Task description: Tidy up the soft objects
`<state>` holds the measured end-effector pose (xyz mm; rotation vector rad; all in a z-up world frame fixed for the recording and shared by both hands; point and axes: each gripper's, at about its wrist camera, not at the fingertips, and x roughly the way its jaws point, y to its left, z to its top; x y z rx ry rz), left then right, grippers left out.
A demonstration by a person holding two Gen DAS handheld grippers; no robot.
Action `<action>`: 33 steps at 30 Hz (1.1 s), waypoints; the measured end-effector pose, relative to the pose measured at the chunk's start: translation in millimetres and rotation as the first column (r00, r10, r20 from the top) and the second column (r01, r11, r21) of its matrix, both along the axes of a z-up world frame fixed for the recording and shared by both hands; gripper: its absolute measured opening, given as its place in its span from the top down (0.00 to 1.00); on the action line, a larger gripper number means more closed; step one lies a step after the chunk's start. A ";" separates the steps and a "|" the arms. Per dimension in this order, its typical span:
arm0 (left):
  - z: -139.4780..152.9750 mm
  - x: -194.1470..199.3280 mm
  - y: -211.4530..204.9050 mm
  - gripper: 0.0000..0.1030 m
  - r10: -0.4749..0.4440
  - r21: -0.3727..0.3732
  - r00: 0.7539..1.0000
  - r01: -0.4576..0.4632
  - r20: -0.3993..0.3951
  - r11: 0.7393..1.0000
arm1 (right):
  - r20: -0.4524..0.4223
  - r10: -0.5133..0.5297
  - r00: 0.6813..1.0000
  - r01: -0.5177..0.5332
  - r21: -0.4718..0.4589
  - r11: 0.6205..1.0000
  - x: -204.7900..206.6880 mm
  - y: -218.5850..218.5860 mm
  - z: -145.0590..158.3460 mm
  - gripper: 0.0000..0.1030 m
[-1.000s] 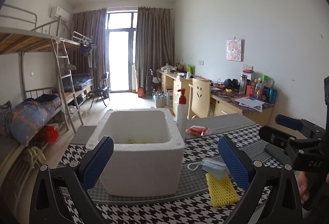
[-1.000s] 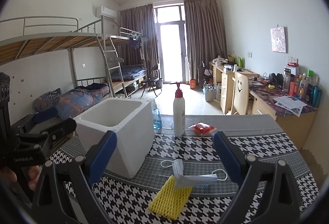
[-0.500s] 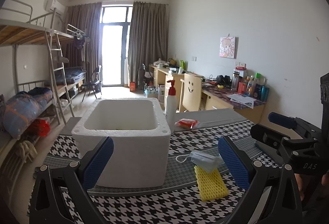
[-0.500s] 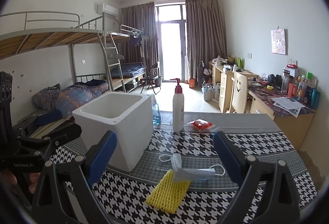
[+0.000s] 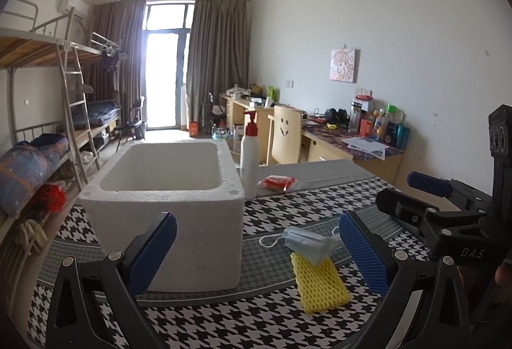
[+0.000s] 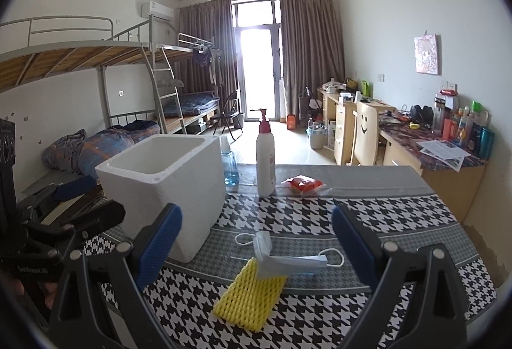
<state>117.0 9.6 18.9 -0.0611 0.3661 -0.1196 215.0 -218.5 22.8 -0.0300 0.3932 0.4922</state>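
Right wrist view: right gripper (image 6: 256, 243) hung spread, empty, over face mask (image 6: 288, 261) & yellow foam net (image 6: 249, 293); left gripper (image 5: 257, 248) likewise; overlap risked grabbing both.

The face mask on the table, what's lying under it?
The face mask lies partly on a yellow foam net, covering its far end; its other end rests on the tablecloth.
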 end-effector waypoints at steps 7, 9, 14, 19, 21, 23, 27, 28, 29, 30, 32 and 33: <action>-7.8 4.7 -6.0 0.01 -0.025 -0.012 1.000 0.025 -0.017 1.000 | -0.040 -0.008 0.999 0.009 0.009 1.000 7.2 -6.1 -12.2 0.06; -10.5 6.4 -7.0 0.01 -0.026 -0.015 0.999 0.026 -0.025 1.000 | -0.048 -0.009 0.999 0.009 0.008 1.000 8.3 -7.8 -14.8 0.06; -14.4 13.6 -12.2 0.01 -0.036 -0.021 0.998 0.035 -0.044 0.999 | -0.065 -0.012 0.998 0.013 0.000 1.000 13.1 -9.8 -17.8 0.06; -21.1 21.4 -18.7 0.01 -0.051 -0.012 0.996 0.050 -0.077 0.999 | -0.077 -0.028 0.997 0.029 0.011 1.000 17.8 -14.8 -21.1 0.06; -23.7 23.9 -20.9 0.01 -0.055 -0.013 0.995 0.054 -0.087 0.998 | -0.085 -0.036 0.996 0.037 0.006 0.999 20.2 -16.3 -23.1 0.06; -27.4 27.2 -23.2 0.01 -0.060 -0.016 0.993 0.059 -0.104 0.998 | -0.095 -0.042 0.995 0.042 -0.002 0.999 22.8 -17.9 -25.9 0.06; -35.6 31.4 -27.8 0.01 -0.071 -0.010 0.989 0.071 -0.129 0.997 | -0.118 -0.050 0.992 0.050 -0.005 0.999 27.0 -22.0 -32.4 0.06; -37.4 32.4 -29.6 0.01 -0.076 -0.007 0.988 0.076 -0.133 0.997 | -0.123 -0.051 0.991 0.051 -0.007 0.999 28.3 -22.5 -33.4 0.06; -40.6 33.7 -32.3 0.01 -0.080 -0.001 0.987 0.081 -0.141 0.997 | -0.128 -0.057 0.990 0.057 -0.009 0.998 29.4 -23.9 -35.4 0.06; -43.4 34.7 -34.2 0.01 -0.084 0.001 0.985 0.086 -0.148 0.996 | -0.134 -0.064 0.989 0.063 -0.007 0.998 30.4 -25.3 -36.5 0.06; -48.6 37.4 -37.2 0.01 -0.100 -0.004 0.981 0.101 -0.165 0.995 | -0.151 -0.069 0.986 0.070 0.000 0.998 32.7 -28.8 -39.3 0.06; -50.7 38.6 -38.1 0.01 -0.102 -0.006 0.980 0.102 -0.172 0.995 | -0.155 -0.072 0.985 0.072 0.000 0.997 33.3 -29.9 -40.4 0.06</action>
